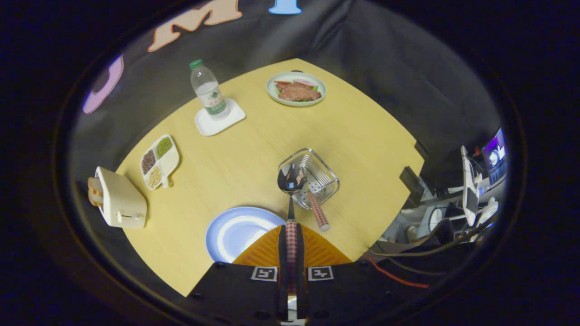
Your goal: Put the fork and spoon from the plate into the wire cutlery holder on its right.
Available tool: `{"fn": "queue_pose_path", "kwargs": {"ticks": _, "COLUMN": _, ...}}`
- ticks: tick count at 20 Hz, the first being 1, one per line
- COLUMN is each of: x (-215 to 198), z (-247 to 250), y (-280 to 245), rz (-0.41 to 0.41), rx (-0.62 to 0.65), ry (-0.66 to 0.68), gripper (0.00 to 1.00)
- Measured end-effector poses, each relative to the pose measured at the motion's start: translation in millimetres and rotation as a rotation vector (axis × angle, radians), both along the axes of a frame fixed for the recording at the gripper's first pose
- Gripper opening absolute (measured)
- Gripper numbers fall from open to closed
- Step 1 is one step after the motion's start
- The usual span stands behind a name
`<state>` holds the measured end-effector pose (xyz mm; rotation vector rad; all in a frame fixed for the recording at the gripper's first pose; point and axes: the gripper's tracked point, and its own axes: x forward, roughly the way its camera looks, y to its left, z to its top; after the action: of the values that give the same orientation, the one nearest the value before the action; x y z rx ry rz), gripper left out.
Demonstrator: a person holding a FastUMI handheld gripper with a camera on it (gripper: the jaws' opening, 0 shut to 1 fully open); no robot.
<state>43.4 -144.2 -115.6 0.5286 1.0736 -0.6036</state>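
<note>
On the pale wooden surface (253, 149) I see a water bottle (208, 90) standing upright on a white coaster (220, 118). Beyond and to the right of the bottle sits a plate of meat (296, 88). Nearer than the bottle, to its left, lies a divided dish of grains (159, 161), and nearer still a white toaster (119, 198) with bread.

Dim booth, evenly lit table (253, 149), fisheye bending edges, soft focus

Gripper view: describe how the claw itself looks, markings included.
The claw has two wedge-shaped fingers with ribbed faces, narrowing toward the tips. Behind them sits a black body with small screw holes, carrying two square black-and-white fiducial markers, one beside each finger's base.
</note>
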Motion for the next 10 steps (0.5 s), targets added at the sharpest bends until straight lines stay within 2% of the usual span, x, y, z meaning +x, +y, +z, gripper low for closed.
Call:
{"fn": "queue_pose_path", "kwargs": {"ticks": 6, "x": 21, "z": -16, "y": -24, "rz": -0.017, "rx": 0.130, "ry": 0.136, "gripper": 0.11}}
{"fn": "queue_pose_path", "kwargs": {"ticks": 10, "x": 26, "z": -38, "y": -28, "rz": 0.017, "rx": 0.213, "ry": 0.202, "gripper": 0.11}}
